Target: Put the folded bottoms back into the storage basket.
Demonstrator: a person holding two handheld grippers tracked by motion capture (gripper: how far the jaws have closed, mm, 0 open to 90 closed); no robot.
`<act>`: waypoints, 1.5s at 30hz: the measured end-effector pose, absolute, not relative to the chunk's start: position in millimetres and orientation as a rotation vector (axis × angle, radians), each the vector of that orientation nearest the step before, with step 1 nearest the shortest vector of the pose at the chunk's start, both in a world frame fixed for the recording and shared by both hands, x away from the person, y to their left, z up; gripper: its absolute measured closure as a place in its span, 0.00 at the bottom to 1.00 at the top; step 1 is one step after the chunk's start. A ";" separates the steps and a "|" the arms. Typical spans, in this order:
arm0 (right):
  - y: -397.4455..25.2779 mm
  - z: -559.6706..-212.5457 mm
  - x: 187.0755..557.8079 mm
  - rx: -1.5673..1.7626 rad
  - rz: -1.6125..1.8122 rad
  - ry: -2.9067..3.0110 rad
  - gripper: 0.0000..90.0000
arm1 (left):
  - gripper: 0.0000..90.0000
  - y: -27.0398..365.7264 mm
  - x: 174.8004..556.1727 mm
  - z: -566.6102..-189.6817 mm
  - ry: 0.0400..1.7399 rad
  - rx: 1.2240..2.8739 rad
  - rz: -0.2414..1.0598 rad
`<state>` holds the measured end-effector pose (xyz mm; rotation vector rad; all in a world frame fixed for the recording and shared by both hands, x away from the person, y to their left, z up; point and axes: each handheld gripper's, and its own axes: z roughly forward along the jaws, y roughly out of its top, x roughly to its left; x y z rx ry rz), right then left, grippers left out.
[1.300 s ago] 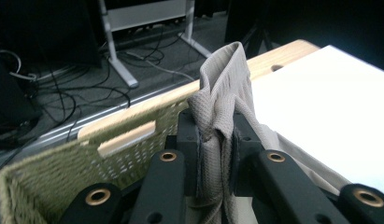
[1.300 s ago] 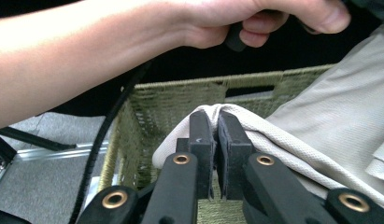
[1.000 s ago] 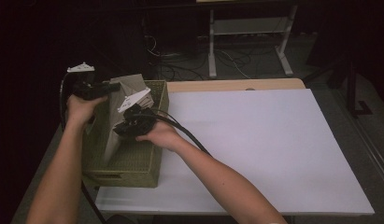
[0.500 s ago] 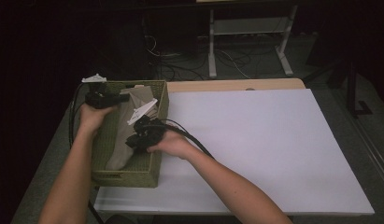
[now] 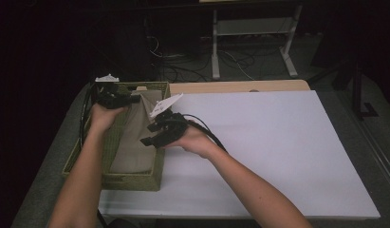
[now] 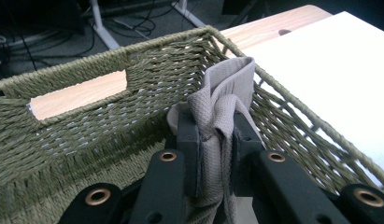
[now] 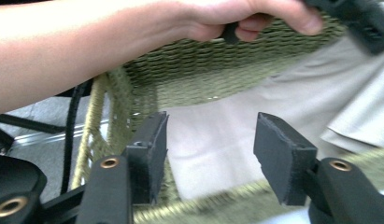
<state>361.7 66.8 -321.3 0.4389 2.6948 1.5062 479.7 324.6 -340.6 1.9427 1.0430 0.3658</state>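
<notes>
Since a second ago you have lowered the grey cloth [image 5: 135, 137] from high above the woven basket [image 5: 131, 181] until most of it lies inside, and both hands have dropped with it. Your left tongs [image 6: 216, 154] are clenched on a bunched fold of the cloth at the basket's far corner (that end is the one part not yet laid down, rising to the rim). Your right tongs [image 7: 208, 154] stand released with nothing between them, hovering over the basket's near rim beside the white worktop [image 5: 278, 142]. By my reading the placing is nearly done: what is left is to let go with the left tongs, tuck that last fold in and draw both hands clear
</notes>
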 end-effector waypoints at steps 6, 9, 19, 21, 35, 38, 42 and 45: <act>34.9 -318.2 370.4 0.502 1.526 2.636 0.44 | 0.86 318.8 493.6 -343.1 1.088 1.936 0.355; 18.6 -319.1 375.7 0.540 1.516 2.612 0.43 | 0.85 318.2 499.2 -344.8 1.118 1.950 0.358; -32.6 -326.6 387.7 0.657 1.494 2.545 0.42 | 0.69 316.3 512.3 -357.3 1.239 1.940 0.436; -40.5 -329.0 389.3 0.674 1.492 2.538 0.42 | 0.61 318.1 512.8 -356.8 1.260 1.911 0.438; -64.9 -338.9 399.2 0.736 1.457 2.507 0.37 | 0.30 300.4 493.1 -339.5 1.145 1.900 0.323; -67.7 -341.1 400.7 0.741 1.448 2.507 0.35 | 0.28 295.2 485.9 -336.8 1.114 1.900 0.311; -71.7 -343.8 402.1 0.741 1.436 2.515 0.34 | 0.25 288.5 474.6 -334.6 1.087 1.901 0.305; -74.7 -344.8 403.1 0.743 1.436 2.518 0.33 | 0.24 283.6 466.4 -333.1 1.069 1.905 0.292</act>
